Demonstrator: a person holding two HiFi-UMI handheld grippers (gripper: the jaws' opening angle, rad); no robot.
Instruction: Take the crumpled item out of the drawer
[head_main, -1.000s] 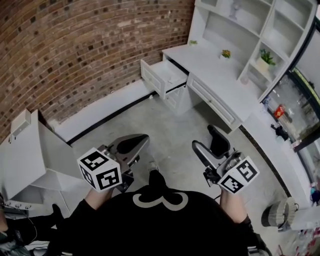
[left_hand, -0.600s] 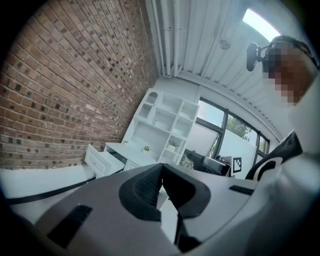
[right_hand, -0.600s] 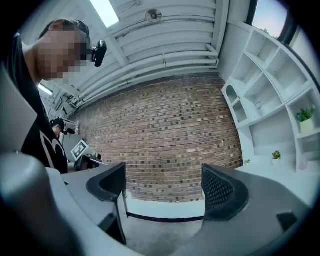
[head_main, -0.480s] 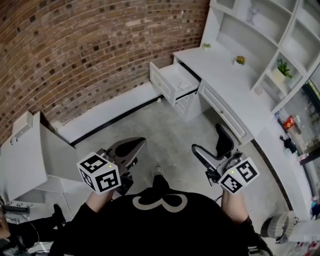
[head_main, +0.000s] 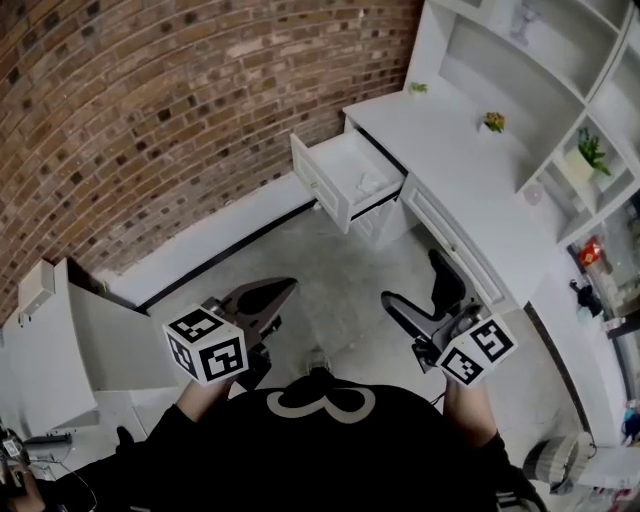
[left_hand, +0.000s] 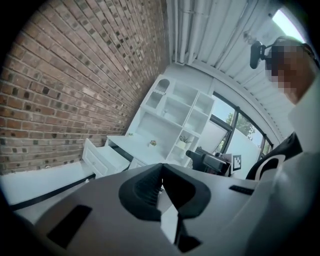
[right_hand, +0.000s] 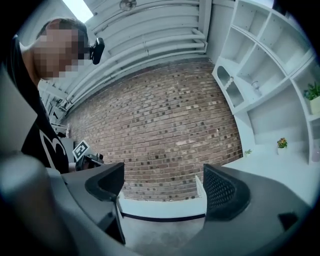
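Nearing the white desk (head_main: 455, 165), whose open drawer (head_main: 322, 186) holding the pale crumpled item (head_main: 374, 183) sits closer than a second ago, the right gripper (head_main: 418, 285) has just spread its empty jaws wide while the left gripper (head_main: 272, 292) is pressed together, above a grey concrete floor (head_main: 340, 270) beside a brick wall (head_main: 150, 110).

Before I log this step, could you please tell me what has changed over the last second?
The person has stepped closer to the desk, so the open drawer looks larger and lower in the head view. The right gripper has just been opening its fingers, with nothing between them. Unchanged: the left gripper shut and empty, the crumpled item lying in the drawer.
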